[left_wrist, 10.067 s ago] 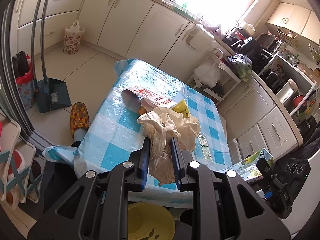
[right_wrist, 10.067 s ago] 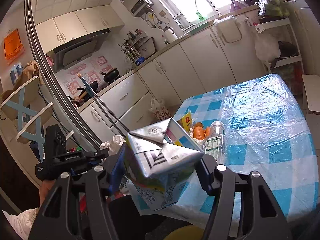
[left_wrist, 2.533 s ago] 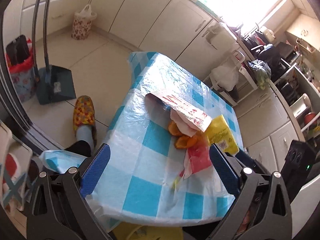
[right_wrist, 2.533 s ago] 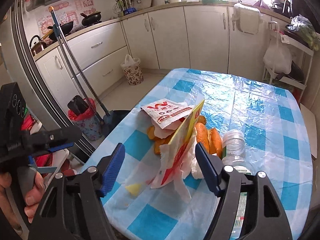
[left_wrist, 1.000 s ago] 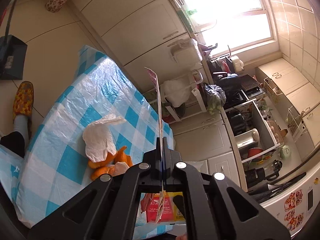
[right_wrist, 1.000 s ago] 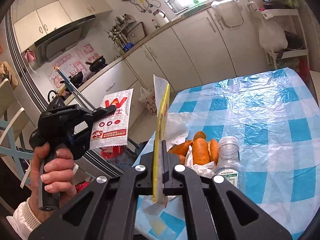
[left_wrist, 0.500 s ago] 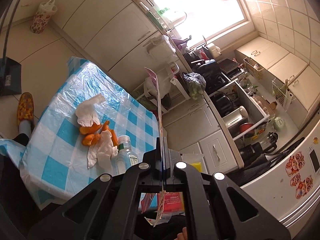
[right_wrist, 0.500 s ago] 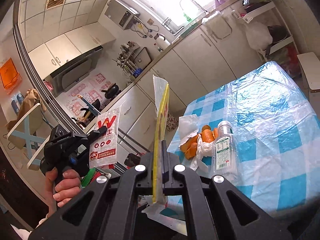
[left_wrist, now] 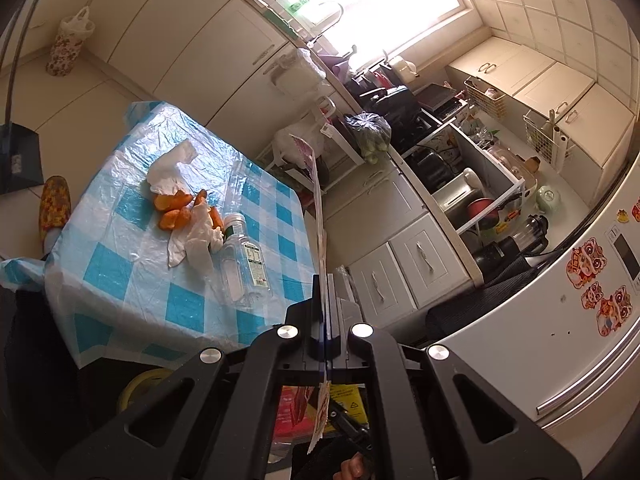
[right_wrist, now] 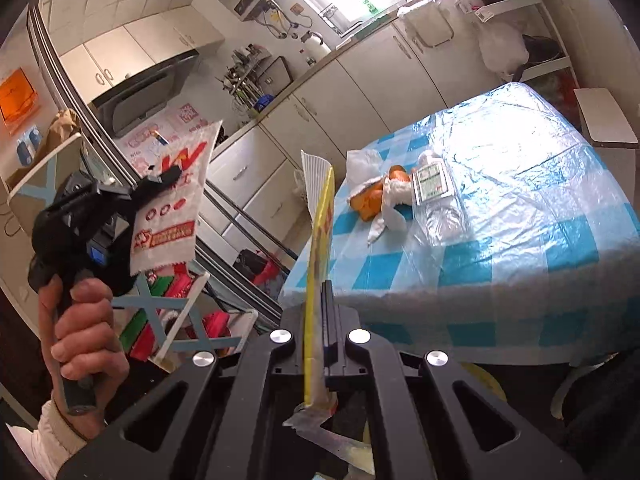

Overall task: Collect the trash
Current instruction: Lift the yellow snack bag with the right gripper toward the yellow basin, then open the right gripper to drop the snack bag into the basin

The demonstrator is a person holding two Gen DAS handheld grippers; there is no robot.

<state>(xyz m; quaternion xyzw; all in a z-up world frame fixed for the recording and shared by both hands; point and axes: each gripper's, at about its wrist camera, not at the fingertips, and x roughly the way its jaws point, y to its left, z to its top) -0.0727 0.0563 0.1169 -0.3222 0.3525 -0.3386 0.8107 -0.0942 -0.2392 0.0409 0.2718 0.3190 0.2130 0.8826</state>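
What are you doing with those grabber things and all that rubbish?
A person is clearing trash off the table. The left gripper is shut on a white and red paper wrapper, and the right gripper is shut on a flat yellow packet. Both are held up, off the table. Orange peels, crumpled tissues and a plastic bottle lie on the blue checked cloth.

A large red "W" is printed on the white paper bag [right_wrist: 170, 204] held up at the left of the right wrist view; the red banner and small marks beneath it are too blurred to be read. Print is carried on the label of the plastic bottle [left_wrist: 244, 262] on the table and on the yellow packet [right_wrist: 320, 240], but nothing there is legible.
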